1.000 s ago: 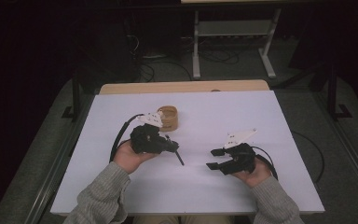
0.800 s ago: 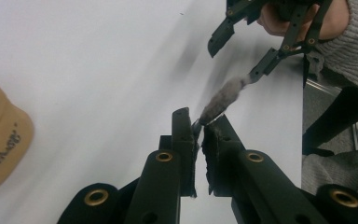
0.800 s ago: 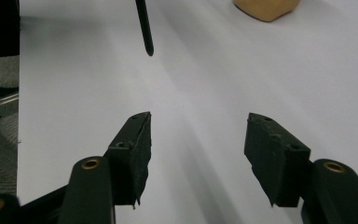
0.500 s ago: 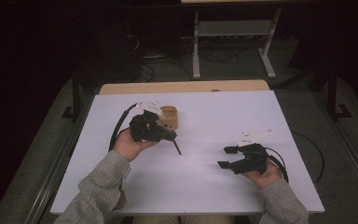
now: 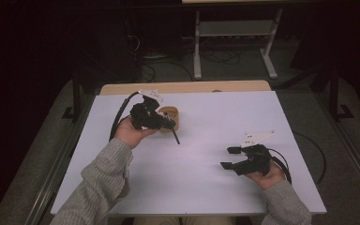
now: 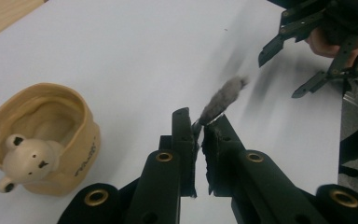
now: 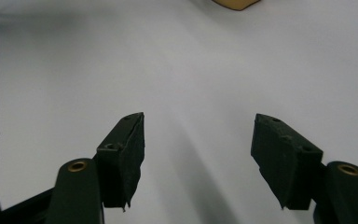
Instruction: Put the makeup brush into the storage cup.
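Carried, by the look of it, toward a drop-off: slim brush (image 6: pixel 221 100) pinched hard between the pressed-together jaws of the left gripper (image 5: pixel 166 124), at the upper left of the high view, just beside the bear cup (image 6: pixel 51 135). Gripped by the dark handle, with the grey tuft jutting past the jaw tips toward the upper right of the left gripper view. In the high view, pointed down and to the right, off the cup's near side and not yet over its mouth.

Judged as the transport step, with the placing not yet done. Called for next, probably: a swing of the brush back over the cup's opening, a tilt toward upright, then a lowering into the hollow before any release. Worth watching: the little bear head on the rim, an easy snag for the handle.

Right gripper (image 5: pixel 226 158) parked at the lower right of the high view, low over the white table (image 5: pixel 215 122), well apart from cup and brush. Jaws spread wide, just been opening, nothing between them but bare tabletop.

Cup: tan, smooth and glazed-looking, likely ceramic, with a soft, uneven rim, a deep hollow and faint lettering on the side. Brush tuft: fuzzy, tapered, soft. Handle: thin, straight, dark, hard-looking. Jaw pads: black, matte, wedge-shaped, roughened on the gripping faces. Table: flat, matte, pale, with a strip of bare wood along the far edge.
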{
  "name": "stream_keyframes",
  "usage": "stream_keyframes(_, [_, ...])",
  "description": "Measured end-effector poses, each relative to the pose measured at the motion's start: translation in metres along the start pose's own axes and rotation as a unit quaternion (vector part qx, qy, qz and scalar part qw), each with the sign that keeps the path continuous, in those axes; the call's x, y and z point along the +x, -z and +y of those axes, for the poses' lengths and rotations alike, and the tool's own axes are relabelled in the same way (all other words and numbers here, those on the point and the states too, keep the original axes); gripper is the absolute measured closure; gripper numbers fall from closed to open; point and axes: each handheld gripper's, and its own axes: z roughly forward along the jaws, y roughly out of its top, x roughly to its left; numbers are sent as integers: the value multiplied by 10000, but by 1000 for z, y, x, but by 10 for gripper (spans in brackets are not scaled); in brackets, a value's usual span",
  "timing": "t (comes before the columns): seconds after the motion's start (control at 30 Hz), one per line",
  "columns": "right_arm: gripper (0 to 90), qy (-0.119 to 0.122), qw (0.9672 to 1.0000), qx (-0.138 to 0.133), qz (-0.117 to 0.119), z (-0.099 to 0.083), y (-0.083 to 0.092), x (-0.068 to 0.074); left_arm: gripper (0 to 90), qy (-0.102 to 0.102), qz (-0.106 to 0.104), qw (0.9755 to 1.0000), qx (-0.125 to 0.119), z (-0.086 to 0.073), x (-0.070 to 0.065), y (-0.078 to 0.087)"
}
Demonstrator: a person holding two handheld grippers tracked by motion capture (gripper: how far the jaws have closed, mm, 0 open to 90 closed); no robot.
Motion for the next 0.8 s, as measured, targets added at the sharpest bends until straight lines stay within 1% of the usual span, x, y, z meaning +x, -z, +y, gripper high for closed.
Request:
stream_keyframes(0.1, [326,-24,10000,-26,-21,0,2,-1,831,38,42,10000,8,4,5,2])
stream_keyframes(0.13, [320,-34,10000,-13,-35,-1,2,-1,831,36,80,10000,17,7,8,3])
stream_keyframes(0.2, [316,-22,10000,-5,-71,0,2,0,831,16,90,10000,-3,10,12,7])
stream_keyframes(0.23, [314,-29,10000,-16,-58,0,2,0,831,16,90,10000,-3,10,12,7])
stream_keyframes(0.27, [309,-19,10000,-30,-70,0,2,0,831,87,117,9998,-93,13,15,9])
stream_keyframes(0.33, [303,-35,10000,-16,-75,0,2,-1,831,118,138,9998,-120,15,17,10])
stream_keyframes(0.37, [301,-21,10000,-18,-78,0,2,-1,831,180,140,9996,-173,18,20,12])
stream_keyframes(0.5, [292,-46,9999,-51,-93,0,2,-2,831,178,169,9996,-165,22,24,14])
stream_keyframes(0.57, [287,-39,9999,-46,-98,0,2,-2,831,197,227,9994,-142,27,27,15])
stream_keyframes(0.7, [286,-47,9999,-39,-86,-1,2,-2,831,209,270,9993,-141,31,31,16])
stream_keyframes(0.8, [285,-46,9999,-44,-88,-1,2,-3,831,266,335,9990,-159,35,35,17])
